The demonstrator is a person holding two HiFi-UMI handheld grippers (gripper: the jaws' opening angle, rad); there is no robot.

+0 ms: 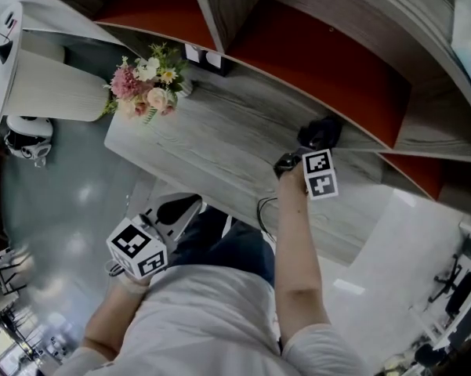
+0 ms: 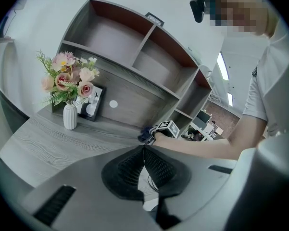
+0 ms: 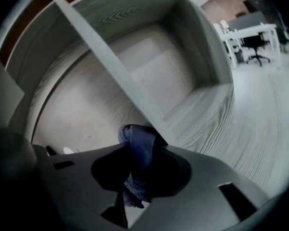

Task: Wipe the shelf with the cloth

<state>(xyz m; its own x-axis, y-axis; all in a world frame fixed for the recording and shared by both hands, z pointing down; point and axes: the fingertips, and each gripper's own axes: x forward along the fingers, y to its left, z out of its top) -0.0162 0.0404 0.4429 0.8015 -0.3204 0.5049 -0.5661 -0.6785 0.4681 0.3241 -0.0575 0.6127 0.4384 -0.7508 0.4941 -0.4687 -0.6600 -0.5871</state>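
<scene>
My right gripper (image 1: 320, 135) is shut on a dark blue cloth (image 3: 139, 153), bunched between its jaws. The cloth (image 1: 323, 130) is pressed against the grey wood shelf (image 1: 243, 131) at the foot of the upright divider (image 3: 120, 76), under the upper compartments. In the left gripper view the right gripper (image 2: 156, 131) and the cloth (image 2: 145, 135) show far off on the shelf top. My left gripper (image 1: 184, 210) hangs low off the front edge of the shelf, near the person's body, jaws shut with nothing between them.
A white vase of pink flowers (image 1: 145, 84) stands at the left end of the shelf beside a small picture frame (image 2: 90, 102). A black cable (image 1: 265, 210) lies near the front edge. A white table (image 1: 31, 61) stands at far left.
</scene>
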